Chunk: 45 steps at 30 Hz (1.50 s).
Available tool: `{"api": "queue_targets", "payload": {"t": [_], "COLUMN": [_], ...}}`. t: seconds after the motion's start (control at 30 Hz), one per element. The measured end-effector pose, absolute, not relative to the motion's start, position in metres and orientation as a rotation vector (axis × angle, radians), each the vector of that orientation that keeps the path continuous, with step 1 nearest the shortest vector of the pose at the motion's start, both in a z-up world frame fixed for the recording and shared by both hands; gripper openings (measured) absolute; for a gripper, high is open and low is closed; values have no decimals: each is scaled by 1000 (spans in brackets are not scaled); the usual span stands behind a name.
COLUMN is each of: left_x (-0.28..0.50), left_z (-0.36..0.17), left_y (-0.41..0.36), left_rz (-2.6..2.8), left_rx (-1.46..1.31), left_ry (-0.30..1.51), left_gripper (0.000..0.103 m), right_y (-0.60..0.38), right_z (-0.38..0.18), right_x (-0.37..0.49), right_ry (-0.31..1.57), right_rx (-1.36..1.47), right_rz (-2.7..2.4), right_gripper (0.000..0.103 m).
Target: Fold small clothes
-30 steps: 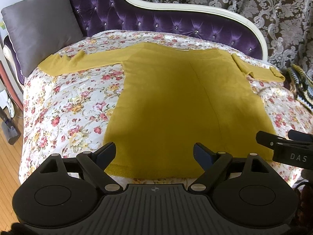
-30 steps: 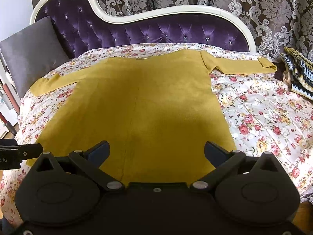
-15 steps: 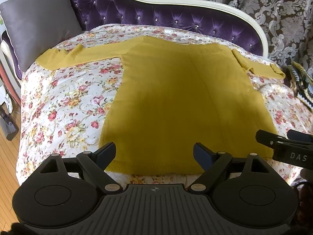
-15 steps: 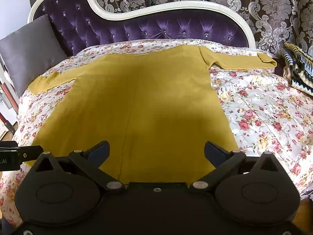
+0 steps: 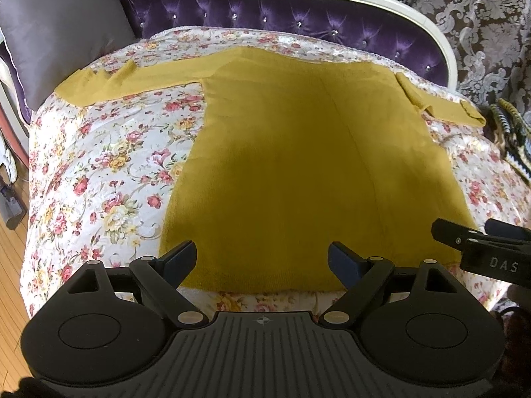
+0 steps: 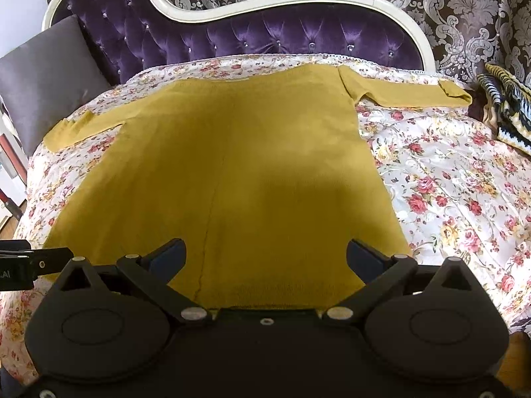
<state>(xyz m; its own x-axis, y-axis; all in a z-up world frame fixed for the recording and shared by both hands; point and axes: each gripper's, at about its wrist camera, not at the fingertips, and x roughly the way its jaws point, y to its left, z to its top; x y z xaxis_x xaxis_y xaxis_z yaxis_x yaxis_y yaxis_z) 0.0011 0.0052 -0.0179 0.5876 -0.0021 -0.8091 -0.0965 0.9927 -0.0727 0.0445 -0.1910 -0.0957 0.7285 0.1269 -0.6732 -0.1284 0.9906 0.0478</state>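
Note:
A mustard-yellow long-sleeved top (image 5: pixel 298 172) (image 6: pixel 232 172) lies flat on the floral bedspread (image 5: pixel 109 165), both sleeves spread out to the sides and its hem toward me. My left gripper (image 5: pixel 262 255) hangs open above the left part of the hem, nothing between its blue-padded fingers. My right gripper (image 6: pixel 265 253) is also open, over the right part of the hem, holding nothing. Each gripper's tip shows at the edge of the other's view: the right gripper (image 5: pixel 478 248) and the left gripper (image 6: pixel 33 262).
A purple tufted headboard (image 6: pixel 265 36) with a cream frame backs the bed. A grey cushion (image 5: pixel 63 30) leans at the far left. A striped black-and-yellow cloth (image 6: pixel 507 106) lies at the right edge. Wooden floor (image 5: pixel 13 265) shows at the left.
Both views have tilted down a little, so the top sits slightly higher in the frames. Both grippers stay open and the top has not moved.

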Motion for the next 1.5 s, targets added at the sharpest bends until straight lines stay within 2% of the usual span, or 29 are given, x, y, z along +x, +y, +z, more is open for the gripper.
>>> {"api": "queue_targets", "payload": {"t": [0.67, 0.97, 1.2, 1.5], "left_x": [47, 89, 134, 187], "left_z": [-27, -28, -35, -49], "left_y": [20, 25, 35, 41], "left_rz": [110, 72, 65, 111], "left_rx": [-61, -7, -36, -16], "left_ry": [970, 871, 882, 866], "left_gripper": [86, 86, 85, 85], "right_y": [-181, -199, -247, -327], "right_z": [-96, -97, -78, -60], "right_x": [91, 135, 186, 282], "right_ry": [842, 900, 802, 617], "right_rx": [-46, -20, 29, -202], "right_rz": [117, 51, -23, -262], "right_gripper": [102, 102, 102, 99]}}
